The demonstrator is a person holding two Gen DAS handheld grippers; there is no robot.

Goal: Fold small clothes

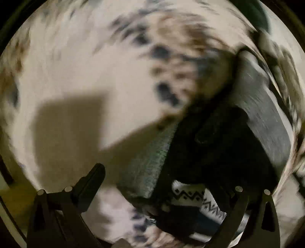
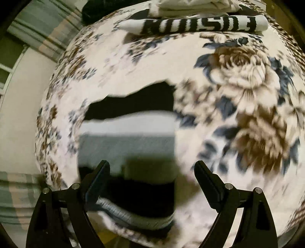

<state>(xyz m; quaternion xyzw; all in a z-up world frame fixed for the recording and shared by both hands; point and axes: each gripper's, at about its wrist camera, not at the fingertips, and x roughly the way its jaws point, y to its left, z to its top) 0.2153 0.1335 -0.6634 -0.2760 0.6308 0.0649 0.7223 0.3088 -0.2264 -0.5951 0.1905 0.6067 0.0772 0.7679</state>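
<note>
Right wrist view: we see a floral cloth (image 2: 238,80) over the surface, folded whites (image 2: 192,7) and a lettered roll (image 2: 196,25) at its far edge. A black-and-grey garment (image 2: 129,137) lies flat beneath the right gripper (image 2: 152,181), jaws wide, holding nothing. Left gripper (image 1: 167,183): blurred, jaws spread, grip uncertain; the garment (image 1: 219,148) and a zigzag-patterned piece (image 1: 190,196) lie between them.

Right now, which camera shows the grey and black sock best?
The right wrist view: the sock lies nearly whole on the flowered sheet, its bands clear despite blur, ahead of the open right gripper. The left wrist view shows the sock only close up, shadowed and smeared.
</note>
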